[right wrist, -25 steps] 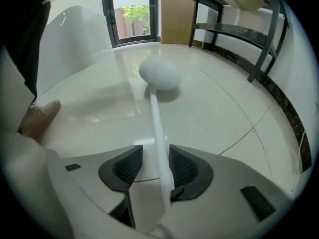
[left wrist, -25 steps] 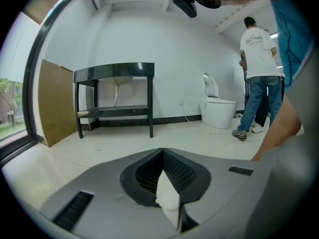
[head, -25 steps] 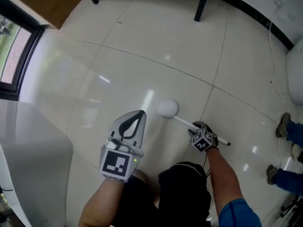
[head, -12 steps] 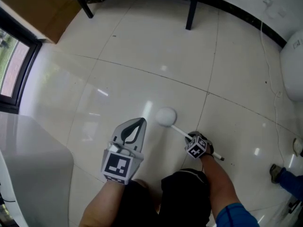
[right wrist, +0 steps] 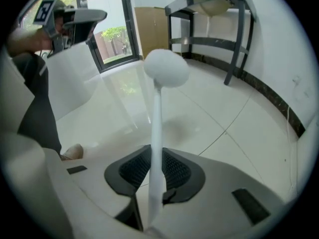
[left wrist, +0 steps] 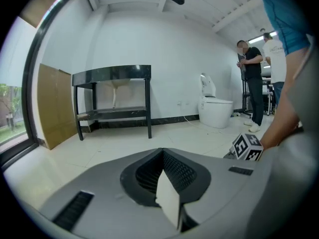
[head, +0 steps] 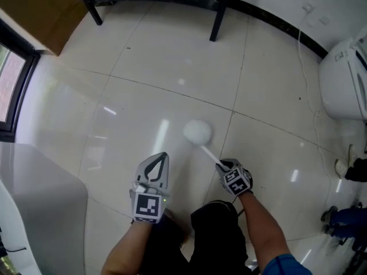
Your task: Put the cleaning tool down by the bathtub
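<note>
The right gripper (head: 221, 166) is clamped on the brush (head: 199, 133) handle, its round head out ahead over the floor (head: 172, 67). The left gripper (head: 160, 161), jaws together and empty, is beside it. The tub (head: 34, 199) lies left and the toilet (head: 341, 85) far right.

floor (head: 172, 67): glossy pale tile, strong glare. cleaning tool (head: 197, 131): smooth white plastic stick, matt soft-looking ball head. left gripper (head: 162, 155) and right gripper (head: 221, 166): matt grey plastic, ribbed black pads. bathtub (head: 34, 199): smooth glossy white.
</note>
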Demonstrator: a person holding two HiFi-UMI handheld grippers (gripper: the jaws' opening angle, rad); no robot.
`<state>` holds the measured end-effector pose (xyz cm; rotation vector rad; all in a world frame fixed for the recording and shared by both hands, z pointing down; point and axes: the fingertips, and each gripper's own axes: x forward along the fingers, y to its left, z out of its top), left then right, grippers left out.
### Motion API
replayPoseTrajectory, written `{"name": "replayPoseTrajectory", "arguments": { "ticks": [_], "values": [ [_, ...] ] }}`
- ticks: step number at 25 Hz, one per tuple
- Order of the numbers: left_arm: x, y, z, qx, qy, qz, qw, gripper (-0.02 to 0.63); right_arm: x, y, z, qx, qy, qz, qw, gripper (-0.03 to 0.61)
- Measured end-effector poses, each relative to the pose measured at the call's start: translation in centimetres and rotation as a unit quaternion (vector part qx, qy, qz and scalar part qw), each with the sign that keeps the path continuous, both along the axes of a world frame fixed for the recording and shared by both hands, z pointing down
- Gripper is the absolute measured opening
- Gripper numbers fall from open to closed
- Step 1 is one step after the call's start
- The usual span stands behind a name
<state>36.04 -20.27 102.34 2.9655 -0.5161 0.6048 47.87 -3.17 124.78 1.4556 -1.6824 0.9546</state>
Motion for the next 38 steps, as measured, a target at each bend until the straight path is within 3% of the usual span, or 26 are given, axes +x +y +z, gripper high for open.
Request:
{"name": "replayPoseTrajectory", "arguments": {
  "ticks": [5, 14, 22, 25, 28, 33, 38],
  "values": [
    [-3.5, 2.7, -10.2, -0.039, 0.011, -0.040, 0.9984, -0.006, -1.3, -0.9, -16.8, 0.061, 0.013, 0.007, 0.998, 0.089],
    [-9.3, 3.7, -34.2, -0.002, 0.026, -0.053, 0.9983, -0.006, -7.3, -3.0, -46.9, 0.173, 0.050, -0.021, 0.983, 0.089],
    [-17.8, 6.8, -50.1, 0.007, 0.025, -0.064, 0.9976, -0.006, -13.8, -3.8, -71.2, 0.313, 0.069, 0.022, 0.947, 0.089],
    [-20.8, 7.8, -53.3, 0.028, 0.026, -0.066, 0.9971, -0.006, -16.8, -3.4, -77.1, 0.362, 0.052, 0.030, 0.930, 0.089],
    [-25.0, 8.8, -56.2, 0.038, 0.035, -0.108, 0.9928, -0.007, -21.0, -2.5, -80.8, 0.389, 0.004, 0.029, 0.921, 0.089],
    [-32.4, 12.5, -59.0, 0.035, 0.045, -0.194, 0.9793, -0.007, -26.8, 0.0, -81.0, 0.400, -0.119, 0.058, 0.907, 0.089],
    [-38.1, 16.5, -61.4, 0.040, 0.022, -0.232, 0.9716, -0.006, -30.0, 2.7, -82.0, 0.391, -0.246, 0.137, 0.876, 0.089]
  ]
}}
